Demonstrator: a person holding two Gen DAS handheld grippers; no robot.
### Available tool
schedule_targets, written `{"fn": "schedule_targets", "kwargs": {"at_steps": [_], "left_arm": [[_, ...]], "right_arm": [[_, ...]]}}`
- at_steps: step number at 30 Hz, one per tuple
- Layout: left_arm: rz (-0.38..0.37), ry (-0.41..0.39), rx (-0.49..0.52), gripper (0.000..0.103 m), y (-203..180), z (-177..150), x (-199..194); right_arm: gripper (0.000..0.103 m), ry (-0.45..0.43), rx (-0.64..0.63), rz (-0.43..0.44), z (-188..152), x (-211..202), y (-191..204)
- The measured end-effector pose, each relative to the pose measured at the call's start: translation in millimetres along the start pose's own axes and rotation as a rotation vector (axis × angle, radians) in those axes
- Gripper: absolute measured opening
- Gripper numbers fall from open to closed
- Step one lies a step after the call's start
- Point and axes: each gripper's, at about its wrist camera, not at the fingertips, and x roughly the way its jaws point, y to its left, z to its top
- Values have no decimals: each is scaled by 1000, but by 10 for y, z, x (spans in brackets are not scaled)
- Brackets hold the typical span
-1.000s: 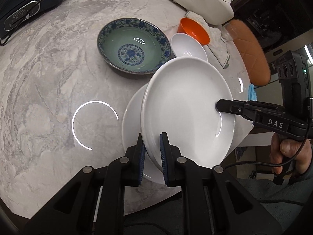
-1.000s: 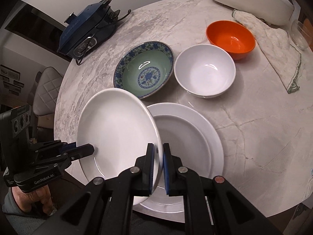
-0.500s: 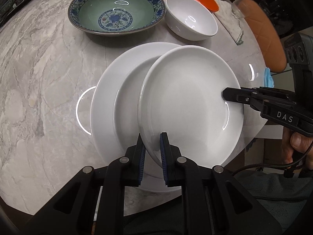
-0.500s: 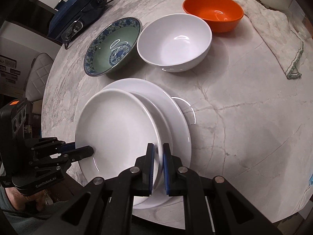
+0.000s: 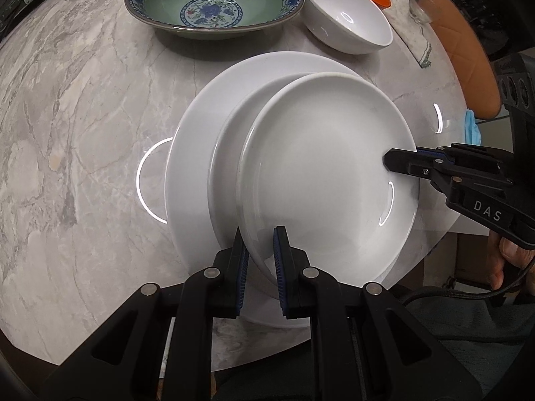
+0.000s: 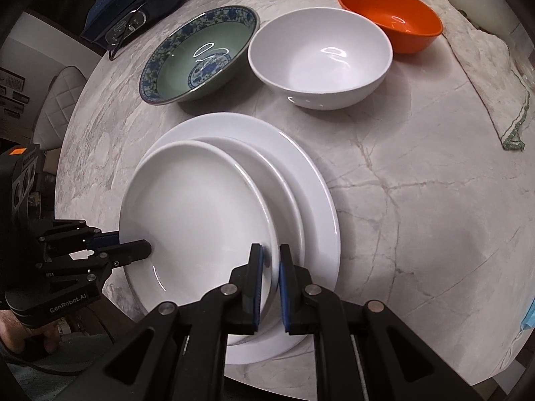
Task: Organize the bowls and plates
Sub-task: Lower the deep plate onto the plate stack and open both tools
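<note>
A small white plate (image 5: pixel 321 167) (image 6: pixel 197 210) lies low over a large white plate (image 5: pixel 194 153) (image 6: pixel 311 173) on the marble table, toward the table's near edge. My left gripper (image 5: pixel 260 237) is shut on the small plate's near rim; it also shows in the right wrist view (image 6: pixel 147 245). My right gripper (image 6: pixel 270 254) is shut on the opposite rim; it also shows in the left wrist view (image 5: pixel 388 162). Whether the small plate touches the large one I cannot tell.
Behind the plates stand a green-and-blue patterned bowl (image 5: pixel 214 0) (image 6: pixel 200 53), a white bowl (image 5: pixel 347 20) (image 6: pixel 321 56) and an orange bowl (image 6: pixel 391 16). A cloth (image 6: pixel 485 67) lies at the right, a dark blue appliance (image 6: pixel 133 10) at the back left.
Both grippers have lowered the small plate and moved it over the large plate. The plate was tilted above the table edge; now it lies nearly flat.
</note>
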Motion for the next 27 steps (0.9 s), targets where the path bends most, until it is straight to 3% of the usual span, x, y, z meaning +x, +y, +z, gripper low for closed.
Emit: {"fn": "schedule_targets", "kwargs": {"at_steps": [16, 18, 22, 27], "left_arm": [[-3, -20, -64, 18, 101, -54, -82], [-13, -28, -78, 24, 90, -79, -114], [-30, -50, -85, 52, -23, -94, -172], [-17, -92, -121, 69, -84, -110, -294]], "right_arm": [[14, 0, -37, -1, -48, 62, 28], [17, 1, -41, 14, -56, 64, 35], [23, 6, -63, 43, -59, 52, 42], [31, -5, -112, 68, -27, -9, 62]]}}
